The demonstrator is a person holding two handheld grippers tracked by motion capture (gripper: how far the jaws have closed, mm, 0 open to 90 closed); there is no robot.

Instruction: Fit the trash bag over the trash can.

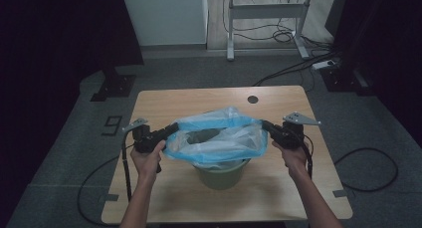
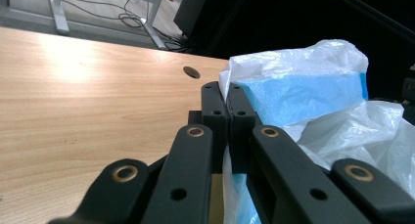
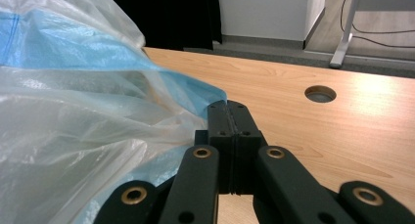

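Both grippers, left [image 1: 169, 130] and right [image 1: 266, 125], pinch the thin, limp, probably slippery blue bag [image 1: 219, 136] at opposite rim edges, mid-frame over the bin [image 1: 221, 174]

Single legible mark: numeral "9" [image 1: 113, 124], taped on the grey floor, left of frame beside the table [image 1: 164, 101].

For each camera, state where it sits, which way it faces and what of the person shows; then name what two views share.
High view: above the person's side, looking forward and down on the table; both forearms, left gripper and right gripper pinch the blue bag over the green bin.
Left gripper view: rides the left gripper, facing along its shut jaws.
Right gripper view: rides the right gripper, jaws shut.
Shared: both gripper views show the bag and the table's cable hole.
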